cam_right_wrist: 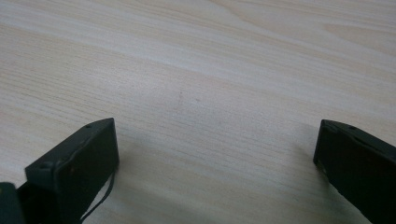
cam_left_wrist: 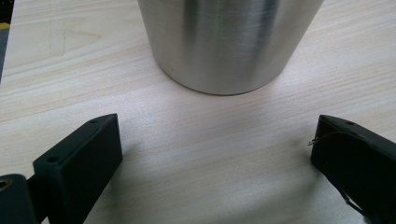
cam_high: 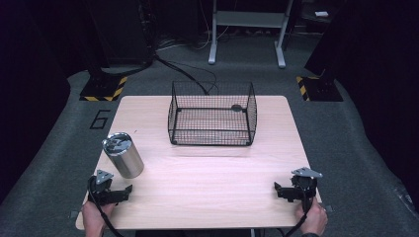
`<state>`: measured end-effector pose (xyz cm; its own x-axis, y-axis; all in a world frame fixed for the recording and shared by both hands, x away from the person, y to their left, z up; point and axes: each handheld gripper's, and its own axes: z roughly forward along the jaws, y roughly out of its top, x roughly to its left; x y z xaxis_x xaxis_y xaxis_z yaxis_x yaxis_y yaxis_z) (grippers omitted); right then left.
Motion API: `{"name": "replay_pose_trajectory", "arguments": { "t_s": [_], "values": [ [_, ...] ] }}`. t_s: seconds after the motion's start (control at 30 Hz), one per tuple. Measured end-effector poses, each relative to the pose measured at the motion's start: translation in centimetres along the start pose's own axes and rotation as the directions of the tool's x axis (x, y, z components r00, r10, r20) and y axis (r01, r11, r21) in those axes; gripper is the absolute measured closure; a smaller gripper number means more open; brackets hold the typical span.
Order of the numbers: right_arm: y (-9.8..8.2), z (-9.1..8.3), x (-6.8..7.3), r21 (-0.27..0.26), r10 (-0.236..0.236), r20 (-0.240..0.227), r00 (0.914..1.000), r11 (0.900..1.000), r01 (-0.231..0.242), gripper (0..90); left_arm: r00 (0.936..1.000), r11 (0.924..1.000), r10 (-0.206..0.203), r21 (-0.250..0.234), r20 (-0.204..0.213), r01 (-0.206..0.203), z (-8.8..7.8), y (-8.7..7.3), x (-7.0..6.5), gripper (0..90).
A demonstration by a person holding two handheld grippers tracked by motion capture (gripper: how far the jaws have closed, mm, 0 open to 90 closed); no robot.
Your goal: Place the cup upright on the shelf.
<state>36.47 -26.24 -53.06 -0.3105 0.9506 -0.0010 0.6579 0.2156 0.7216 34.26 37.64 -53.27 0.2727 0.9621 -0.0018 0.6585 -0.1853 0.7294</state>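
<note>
A: Start at the left. What is the left gripper (cam_high: 129, 188) doing?

B: It sits low at the near left corner of the pale wooden table (cam_high: 207, 182), jaws spread wide with nothing between them. In the left gripper view the black fingers (cam_left_wrist: 79, 158) stand well apart, with bare wood between.

A: And the thing in front of it?

B: A brushed stainless-steel tumbler (cam_high: 122, 154), round and tapering toward its base, stands upright just ahead of the left gripper's jaws, not touching them. From above, its top looks dark and glossy with reflections. In the left gripper view its wall (cam_left_wrist: 229, 42) shows soft vertical streaks of light, and the foot rests flat on the wood.

A: Farther along?

B: Beyond both tools, near the far middle of the table, stands a black wire-mesh basket (cam_high: 212, 114), open on top, with a small dark object (cam_high: 236, 107) inside that I can't make out.

A: The right side?

B: The right gripper (cam_high: 276, 189) rests near the right edge, well apart from the tumbler, its jaws also spread wide, over bare tabletop.
</note>
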Motion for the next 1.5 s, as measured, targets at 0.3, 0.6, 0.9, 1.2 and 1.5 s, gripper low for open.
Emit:
{"name": "replay_pose_trajectory", "arguments": {
  "t_s": [0.3, 0.6, 0.9, 1.2, 1.5],
  "values": [
    [0.0, 0.0, 0.0, -0.002, 0.006, 0.000, 1.0000, 1.000, -0.006, 0.0, 0.9999, 1.0000, -0.008, -0.002, -0.007, 0.008, 0.2, 0.1, 0.0, 0.9],
    [0.0, 0.0, 0.1, -0.001, 0.006, 0.000, 1.0000, 1.000, -0.006, 0.0, 0.9997, 0.9998, -0.021, 0.003, -0.015, 0.022, 0.3, 0.2, -0.1, 0.2],
    [0.0, 0.0, 0.1, -0.002, 0.006, 0.000, 1.0000, 1.000, -0.006, 0.0, 0.9986, 0.9989, -0.046, -0.004, 0.028, 0.046, -0.1, 0.5, 0.4, 0.0],
    [0.0, 0.0, 0.1, -0.001, 0.006, 0.000, 1.0000, 1.000, -0.006, 0.0, 0.9954, 0.9952, -0.068, -0.065, 0.068, 0.072, -1.8, 2.4, 0.9, 0.0],
    [0.0, 0.0, 0.0, -0.001, 0.003, 0.001, 1.0000, 1.000, -0.003, 0.0, 0.9931, 0.9871, -0.060, -0.142, 0.101, 0.074, -3.7, 5.3, 1.0, 0.0]
  ]
}}
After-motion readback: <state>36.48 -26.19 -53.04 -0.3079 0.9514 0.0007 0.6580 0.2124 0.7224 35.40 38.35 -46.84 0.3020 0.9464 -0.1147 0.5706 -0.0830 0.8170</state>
